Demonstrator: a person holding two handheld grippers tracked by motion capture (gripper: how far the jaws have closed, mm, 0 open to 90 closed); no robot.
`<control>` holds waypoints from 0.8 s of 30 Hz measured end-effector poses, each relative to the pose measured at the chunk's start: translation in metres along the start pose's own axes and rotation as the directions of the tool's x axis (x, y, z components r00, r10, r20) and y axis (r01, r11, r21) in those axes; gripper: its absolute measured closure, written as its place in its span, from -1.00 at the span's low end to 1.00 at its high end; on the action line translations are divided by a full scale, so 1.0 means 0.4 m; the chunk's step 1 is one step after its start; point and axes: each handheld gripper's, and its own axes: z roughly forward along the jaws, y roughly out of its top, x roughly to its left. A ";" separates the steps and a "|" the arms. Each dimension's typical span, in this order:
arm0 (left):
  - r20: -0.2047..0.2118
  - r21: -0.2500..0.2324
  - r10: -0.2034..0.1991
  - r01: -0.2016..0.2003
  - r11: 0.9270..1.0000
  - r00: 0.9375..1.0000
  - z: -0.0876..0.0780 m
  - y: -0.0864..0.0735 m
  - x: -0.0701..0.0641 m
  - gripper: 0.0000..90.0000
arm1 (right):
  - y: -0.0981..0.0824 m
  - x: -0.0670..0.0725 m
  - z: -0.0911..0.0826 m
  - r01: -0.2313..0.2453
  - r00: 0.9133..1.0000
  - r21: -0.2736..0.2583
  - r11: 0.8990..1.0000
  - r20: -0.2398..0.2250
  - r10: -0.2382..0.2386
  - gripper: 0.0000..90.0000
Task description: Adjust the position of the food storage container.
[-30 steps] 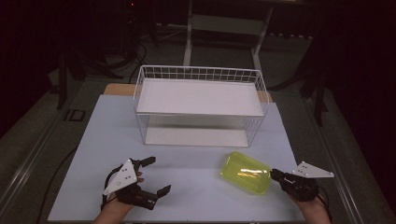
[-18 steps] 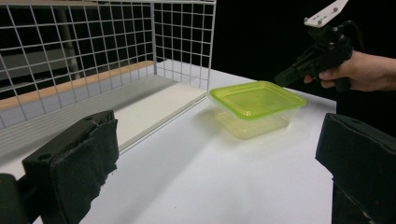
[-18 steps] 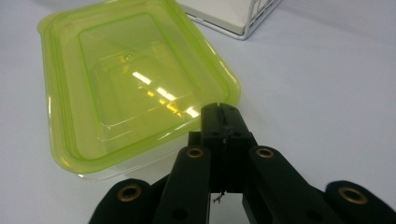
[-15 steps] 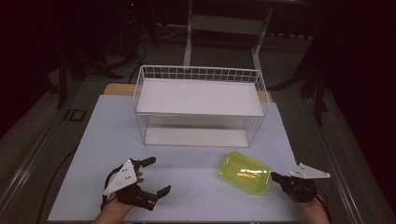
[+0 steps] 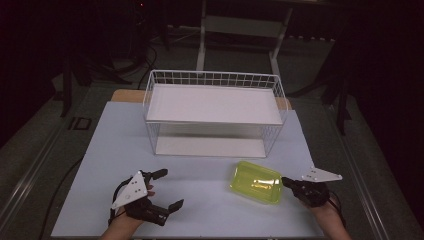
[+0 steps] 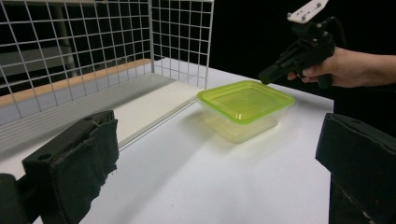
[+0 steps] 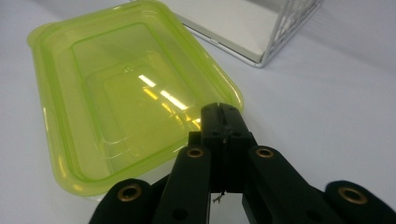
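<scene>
On the pale table, toward its far edge, stands a white wire basket with two tiers, a flat white shelf above and a white floor below; both look bare. Its front seems unbarred, though at this distance I cannot be sure.

Near the front right of the table, just in front of the basket's right corner and apart from it, sits a yellow-green plastic box, lid on, flat on the surface. The left gripper view shows the box low and see-through, with nothing discernible inside.

Left gripper: held low at the front left, well apart from the box, jaws spread wide and holding nothing. Its own camera looks across the table between two broad black pads toward the box and the basket's mesh side.

Right gripper: jaws pressed together, nothing between them, tip at the right-hand rim of the box. The right gripper view puts the tip against or just over the lid's edge; contact cannot be confirmed.

Judgement: the step in hand is the approach to the box, no grip made. With the jaws together, the right gripper can only nudge the box. Next move likely calls for either opening the jaws to pinch the rim, or a steady push from the rim, kept low so the tip does not ride up over the lid. The left gripper is ready to steady the far side.
</scene>
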 end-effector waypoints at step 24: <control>0.003 -0.001 -0.002 0.002 1.000 1.000 -0.001 -0.001 0.000 -1.00 | 0.009 0.002 0.039 0.014 1.000 0.011 1.000 -0.004 -0.014 1.00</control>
